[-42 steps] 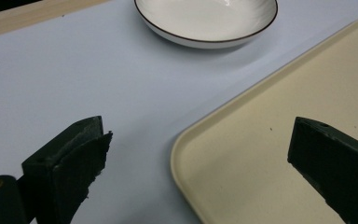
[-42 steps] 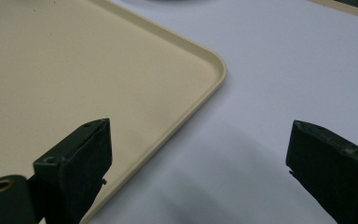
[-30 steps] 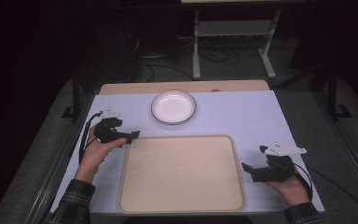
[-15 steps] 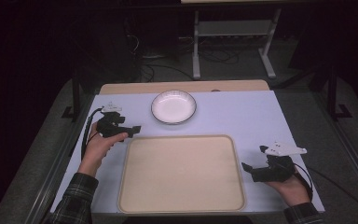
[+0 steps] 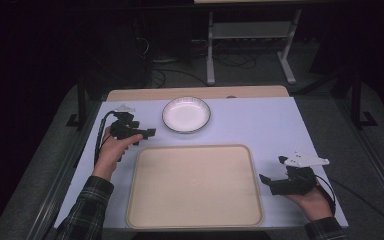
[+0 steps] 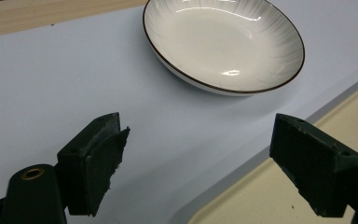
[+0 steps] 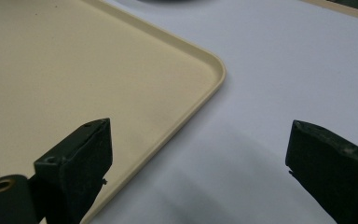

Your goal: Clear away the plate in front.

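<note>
Two pairs of jaws stand apart with nothing between them. The left gripper (image 5: 147, 133) has just been narrowing its gap a little, yet it remains wide, with only bare table between the pads. It points at the white plate (image 6: 223, 44), which lies near the far edge of the table (image 5: 260, 125), just beyond the tray's far rim and apart from it. The right gripper (image 5: 266, 181) hangs open over the tray's right rim, near the table's near right corner.

The likely risk: the plate is shallow, glossy and low-rimmed, so jaws coming in level could push it toward the far edge instead of catching the rim, or pinch only the lip and let it tip and slide out.

The plate holds nothing. The beige tray (image 5: 195, 187), occupying the near middle of the table, is likewise bare.
</note>
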A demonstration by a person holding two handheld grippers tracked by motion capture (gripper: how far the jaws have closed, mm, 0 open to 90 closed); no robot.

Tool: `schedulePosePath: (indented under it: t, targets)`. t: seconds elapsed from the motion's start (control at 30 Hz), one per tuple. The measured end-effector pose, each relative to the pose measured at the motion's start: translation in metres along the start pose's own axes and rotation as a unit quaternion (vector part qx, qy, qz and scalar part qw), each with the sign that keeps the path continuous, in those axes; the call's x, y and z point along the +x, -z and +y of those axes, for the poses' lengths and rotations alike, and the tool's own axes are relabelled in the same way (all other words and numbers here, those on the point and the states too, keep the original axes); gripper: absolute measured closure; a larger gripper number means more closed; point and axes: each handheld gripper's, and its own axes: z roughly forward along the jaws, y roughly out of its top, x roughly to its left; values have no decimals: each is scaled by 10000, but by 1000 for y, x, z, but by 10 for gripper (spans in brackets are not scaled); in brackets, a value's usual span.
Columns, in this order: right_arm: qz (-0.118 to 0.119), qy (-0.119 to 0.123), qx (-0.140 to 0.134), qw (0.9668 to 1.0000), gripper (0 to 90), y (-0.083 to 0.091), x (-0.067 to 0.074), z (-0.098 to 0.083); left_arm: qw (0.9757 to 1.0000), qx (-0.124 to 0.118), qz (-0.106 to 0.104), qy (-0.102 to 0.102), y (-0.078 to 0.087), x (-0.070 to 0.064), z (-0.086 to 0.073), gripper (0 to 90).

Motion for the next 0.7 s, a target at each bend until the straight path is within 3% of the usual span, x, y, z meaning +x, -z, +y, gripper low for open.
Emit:
schedulePosePath:
  t: [0.1, 0.4, 0.57, 0.7]
  targets:
    - [5, 0, -6, 10000, 64, 0, 0, 0, 9998, -8, -78, 186, -9, 1, 3, 167]
    - [15, -2, -13, 10000, 64, 1, 0, 0, 9986, -23, -221, 480, -26, 3, 10, 173]
    - [29, -10, -32, 10000, 64, 1, 0, 0, 9964, -88, -285, 795, -39, 4, 16, 194]
    - [40, -17, -46, 10000, 64, 2, 0, -1, 9954, -85, -240, 925, -46, 3, 19, 200]
